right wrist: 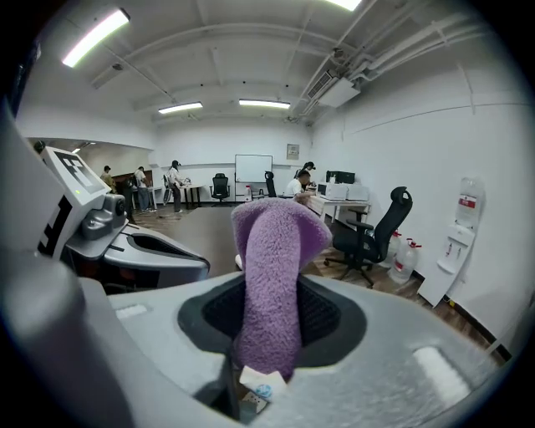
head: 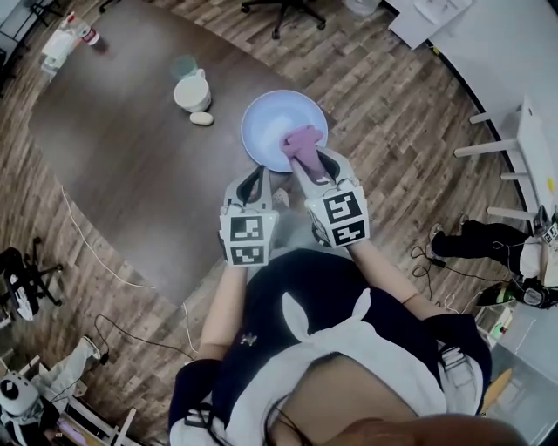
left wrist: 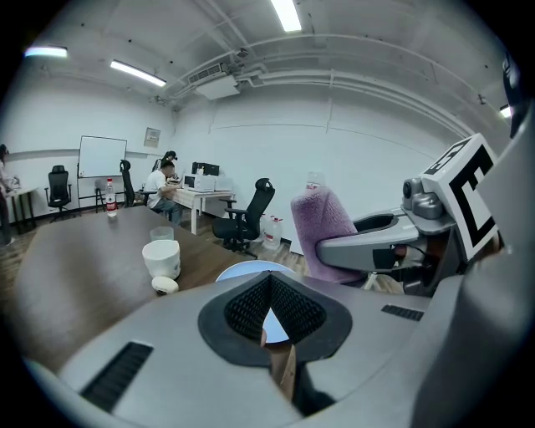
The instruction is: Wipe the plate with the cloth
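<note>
A pale blue plate (head: 272, 120) hangs over the near edge of the dark table (head: 122, 157). My left gripper (head: 255, 172) is shut on the plate's near rim; in the left gripper view a sliver of plate (left wrist: 274, 323) shows between the closed pads. My right gripper (head: 312, 164) is shut on a purple fluffy cloth (head: 302, 143), whose free end lies over the plate's near right part. The cloth (right wrist: 269, 267) stands up from the jaws in the right gripper view. The two grippers are side by side, close together.
A white cup (head: 192, 92), a clear glass (head: 184, 66) and a small white oval thing (head: 201, 118) stand left of the plate. A bottle (head: 85, 32) is at the table's far left corner. An office chair (head: 281, 10) and white furniture (head: 488, 43) lie beyond.
</note>
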The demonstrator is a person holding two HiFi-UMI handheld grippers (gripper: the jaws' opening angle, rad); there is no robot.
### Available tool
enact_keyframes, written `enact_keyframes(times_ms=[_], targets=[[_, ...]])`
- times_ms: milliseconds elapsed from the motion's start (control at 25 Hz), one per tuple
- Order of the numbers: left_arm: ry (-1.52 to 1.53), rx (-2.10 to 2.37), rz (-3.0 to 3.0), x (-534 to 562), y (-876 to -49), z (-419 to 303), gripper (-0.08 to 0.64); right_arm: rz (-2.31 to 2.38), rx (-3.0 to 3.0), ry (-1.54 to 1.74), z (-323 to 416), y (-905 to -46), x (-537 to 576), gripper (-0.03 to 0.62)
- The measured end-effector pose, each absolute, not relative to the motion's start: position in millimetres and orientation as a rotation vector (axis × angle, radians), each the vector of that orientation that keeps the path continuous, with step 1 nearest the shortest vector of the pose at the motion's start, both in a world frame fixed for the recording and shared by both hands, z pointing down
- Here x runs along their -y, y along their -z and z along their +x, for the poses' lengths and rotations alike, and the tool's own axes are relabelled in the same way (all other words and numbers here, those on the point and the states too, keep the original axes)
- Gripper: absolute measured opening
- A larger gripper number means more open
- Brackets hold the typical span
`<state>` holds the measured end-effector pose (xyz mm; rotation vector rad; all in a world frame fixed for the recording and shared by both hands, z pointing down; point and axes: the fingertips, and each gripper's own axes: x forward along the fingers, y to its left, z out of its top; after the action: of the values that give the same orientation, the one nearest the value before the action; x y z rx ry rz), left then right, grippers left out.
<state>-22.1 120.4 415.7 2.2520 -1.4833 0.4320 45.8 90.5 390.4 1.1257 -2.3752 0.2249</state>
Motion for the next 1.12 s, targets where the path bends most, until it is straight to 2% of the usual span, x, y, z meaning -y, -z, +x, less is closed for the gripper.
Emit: enact_keyframes(times_ms=[1120], targets=[[-0.591,1.541,2.007,-26.5,-494.1,-57.4,0.005,0.836,2.216,-0.291,31.5,-474.0,23.8,0.140]])
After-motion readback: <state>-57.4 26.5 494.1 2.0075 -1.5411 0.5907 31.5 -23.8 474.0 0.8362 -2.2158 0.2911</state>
